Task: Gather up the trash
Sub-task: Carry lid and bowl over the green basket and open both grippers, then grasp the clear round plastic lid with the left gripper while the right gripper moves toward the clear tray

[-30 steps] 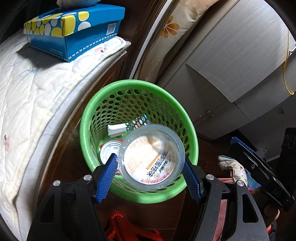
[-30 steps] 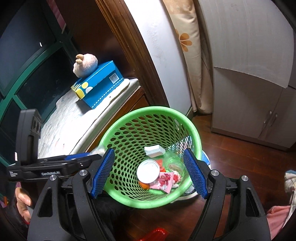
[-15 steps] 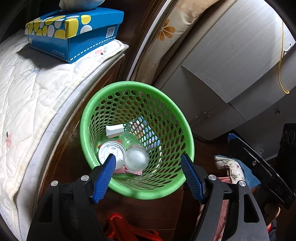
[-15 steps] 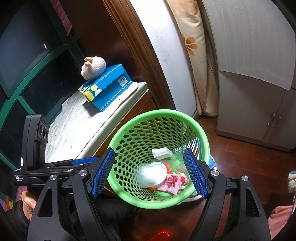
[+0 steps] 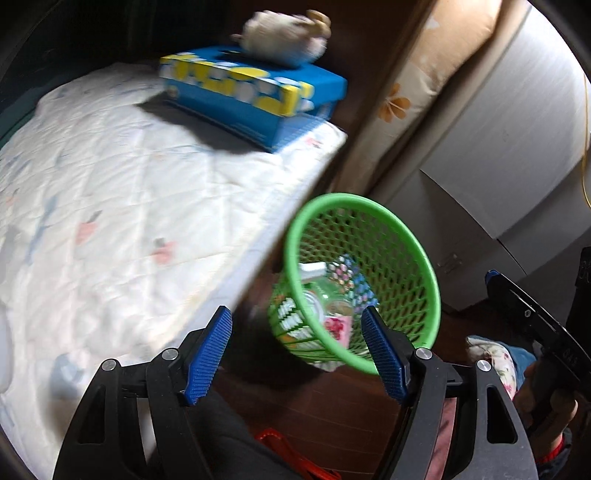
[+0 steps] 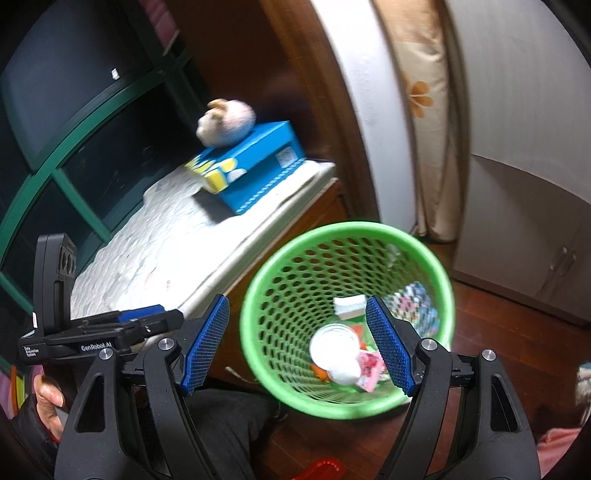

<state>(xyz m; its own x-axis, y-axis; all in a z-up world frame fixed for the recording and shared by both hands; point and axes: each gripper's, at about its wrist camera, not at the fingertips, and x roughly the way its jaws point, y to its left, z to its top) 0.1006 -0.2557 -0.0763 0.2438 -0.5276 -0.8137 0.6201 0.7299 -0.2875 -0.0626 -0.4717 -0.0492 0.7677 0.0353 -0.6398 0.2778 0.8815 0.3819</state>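
Note:
A green mesh basket [image 5: 424, 258] stands on the wooden floor beside the bed; it also shows in the right wrist view [image 6: 258, 295]. Inside lie a clear plastic cup [image 6: 338, 356], a white lid, a white block [image 6: 349, 304], a pink wrapper [image 6: 369, 371] and a patterned packet [image 6: 413, 306]. My left gripper [image 5: 295, 350] is open and empty, above the basket's left edge. My right gripper [image 6: 297, 345] is open and empty, held over the basket. The left gripper also shows from the side in the right wrist view [image 6: 110, 328].
A bed with a white quilt [image 5: 110, 203] lies to the left. A blue and yellow tissue box [image 5: 255, 92] with a plush toy [image 5: 284, 33] on it sits at the quilt's far end. White cabinets [image 5: 498, 147] and a flowered curtain [image 6: 417, 110] stand behind.
The plastic cup left my left gripper and dropped into the basket. My left gripper has swung left toward the bed. My right gripper shifted left a little.

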